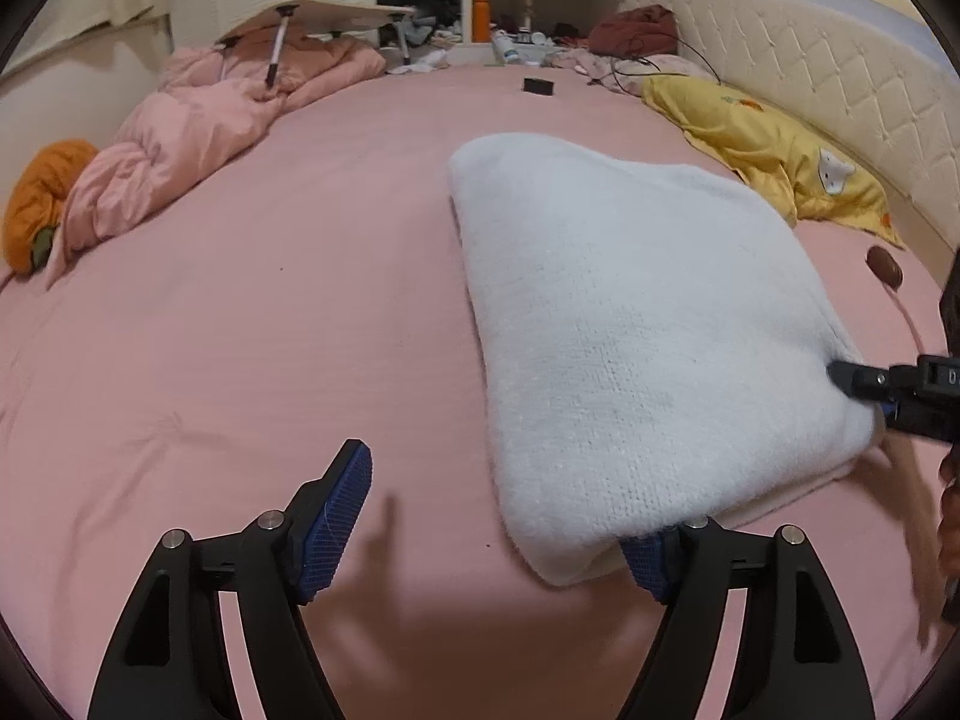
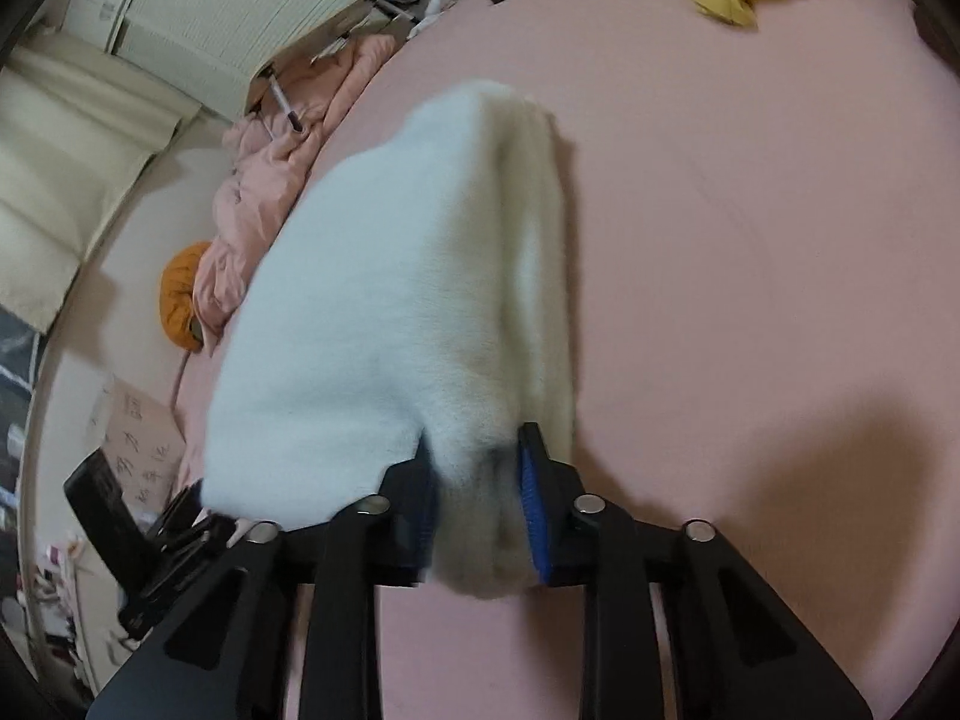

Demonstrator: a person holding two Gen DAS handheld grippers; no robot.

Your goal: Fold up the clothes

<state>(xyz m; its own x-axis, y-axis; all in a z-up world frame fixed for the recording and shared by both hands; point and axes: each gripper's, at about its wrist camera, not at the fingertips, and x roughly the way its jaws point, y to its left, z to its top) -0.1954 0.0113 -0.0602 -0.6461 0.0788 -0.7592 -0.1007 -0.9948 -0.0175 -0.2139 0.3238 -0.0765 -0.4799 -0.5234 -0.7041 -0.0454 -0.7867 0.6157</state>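
Left gripper (image 1: 489,534) is sitting low over the pink bedsheet (image 1: 240,330), fingers spread wide. Its left pad (image 1: 336,522) is hanging free above the sheet, touching nothing. Its right pad (image 1: 651,561) is tucked under the near corner of the folded white sweater (image 1: 630,330), touching the knit; nothing is being pinched between the two.

Right gripper (image 2: 477,501) is partly open with the near edge of the sweater (image 2: 390,300) between its fingers. Both pads are sitting against the thick folded layers, the blue pad (image 2: 531,492) on the right side of the bundle, so it is gripping the sweater. The view is blurred. In the left wrist view the right gripper (image 1: 864,390) is showing at the sweater's right edge.

The sweater is lying folded into a thick block on the sheet, right of centre, running away from the grippers.

Farther off: a yellow pillow (image 1: 774,150) beside the padded headboard (image 1: 840,72), a pink quilt (image 1: 198,138) bunched on the left, an orange cushion (image 1: 42,198) at its end.
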